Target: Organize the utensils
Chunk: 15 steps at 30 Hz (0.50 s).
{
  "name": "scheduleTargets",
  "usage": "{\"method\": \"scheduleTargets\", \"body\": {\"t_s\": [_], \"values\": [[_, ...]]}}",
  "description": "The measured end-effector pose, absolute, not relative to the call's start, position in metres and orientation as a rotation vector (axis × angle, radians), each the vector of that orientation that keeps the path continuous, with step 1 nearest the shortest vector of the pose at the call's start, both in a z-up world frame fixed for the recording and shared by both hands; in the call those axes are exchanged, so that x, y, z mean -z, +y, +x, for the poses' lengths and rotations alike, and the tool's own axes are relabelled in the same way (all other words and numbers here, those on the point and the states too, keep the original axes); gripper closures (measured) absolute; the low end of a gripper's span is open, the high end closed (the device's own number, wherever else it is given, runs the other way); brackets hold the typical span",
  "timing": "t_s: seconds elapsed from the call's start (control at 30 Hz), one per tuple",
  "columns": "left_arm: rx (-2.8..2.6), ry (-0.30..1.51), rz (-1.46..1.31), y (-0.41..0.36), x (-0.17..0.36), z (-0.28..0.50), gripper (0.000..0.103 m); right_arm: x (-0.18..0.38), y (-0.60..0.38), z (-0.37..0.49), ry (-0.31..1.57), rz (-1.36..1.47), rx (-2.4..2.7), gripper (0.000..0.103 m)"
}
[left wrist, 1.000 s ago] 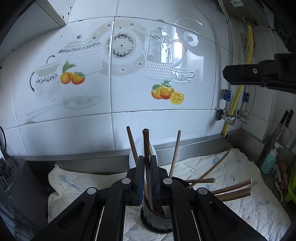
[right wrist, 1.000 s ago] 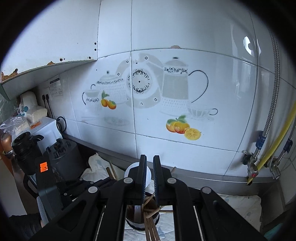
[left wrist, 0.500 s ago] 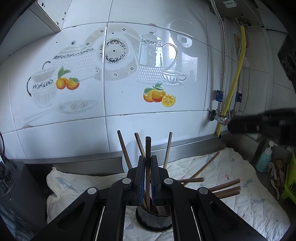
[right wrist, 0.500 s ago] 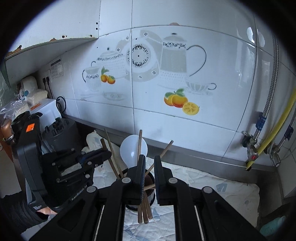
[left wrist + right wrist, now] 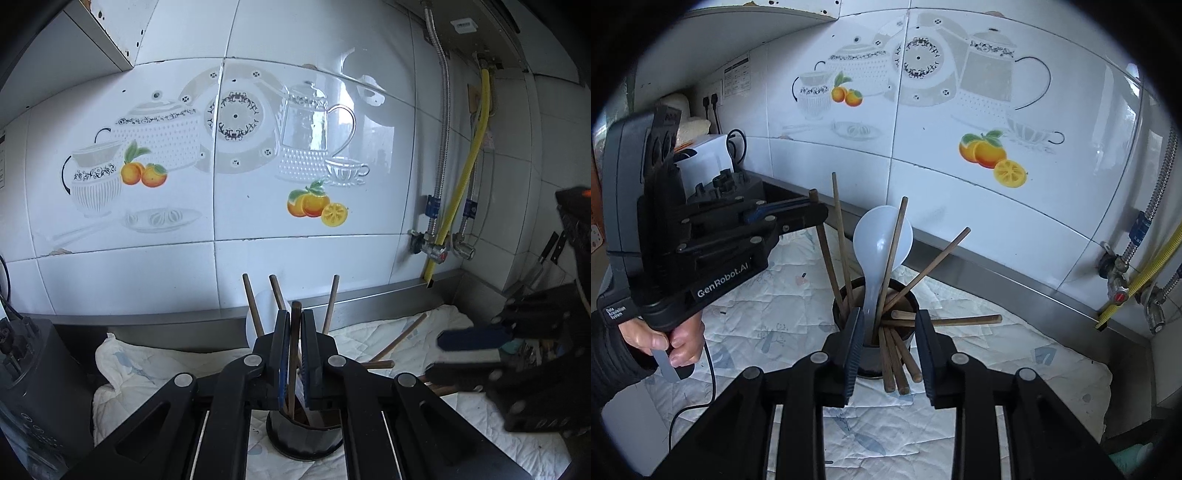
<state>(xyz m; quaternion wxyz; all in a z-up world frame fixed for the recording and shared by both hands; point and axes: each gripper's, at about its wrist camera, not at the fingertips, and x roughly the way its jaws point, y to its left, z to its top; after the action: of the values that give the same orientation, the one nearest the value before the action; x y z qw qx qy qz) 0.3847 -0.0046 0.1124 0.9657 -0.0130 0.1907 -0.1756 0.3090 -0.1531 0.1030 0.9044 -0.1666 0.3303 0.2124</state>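
Left gripper (image 5: 294, 354), jaws clamped on a chopstick (image 5: 294, 332), lowers it into the holder (image 5: 875, 325); next, release. Right gripper (image 5: 888, 343) gapes empty above loose chopsticks (image 5: 897, 363).

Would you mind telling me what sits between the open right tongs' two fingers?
In the right wrist view, the right tongs frame loose wooden chopsticks lying on the cloth against the dark holder.

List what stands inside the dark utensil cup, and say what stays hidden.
Inside the dark cup stand a white plastic spoon and several wooden chopsticks; the left gripper grips one. More chopsticks lie outside. Cup bottom and stick tips are hidden.
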Motion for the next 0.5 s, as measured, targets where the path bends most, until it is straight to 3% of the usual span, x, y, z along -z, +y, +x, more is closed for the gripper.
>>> {"method": "scheduleTargets", "body": {"t_s": [0.23, 0.3, 0.4, 0.5], "values": [[0.374, 0.364, -0.044, 0.003, -0.121, 0.371, 0.095, -0.087, -0.139, 0.319, 0.71, -0.39, -0.415, 0.071], [0.373, 0.356, -0.043, 0.007, -0.122, 0.366, 0.091, -0.081, -0.136, 0.325, 0.724, -0.393, -0.401, 0.071], [0.37, 0.345, -0.051, 0.014, -0.124, 0.36, 0.076, -0.075, -0.136, 0.334, 0.745, -0.39, -0.378, 0.071], [0.365, 0.326, -0.053, 0.022, -0.125, 0.354, 0.074, -0.07, -0.134, 0.341, 0.75, -0.39, -0.357, 0.072]]}}
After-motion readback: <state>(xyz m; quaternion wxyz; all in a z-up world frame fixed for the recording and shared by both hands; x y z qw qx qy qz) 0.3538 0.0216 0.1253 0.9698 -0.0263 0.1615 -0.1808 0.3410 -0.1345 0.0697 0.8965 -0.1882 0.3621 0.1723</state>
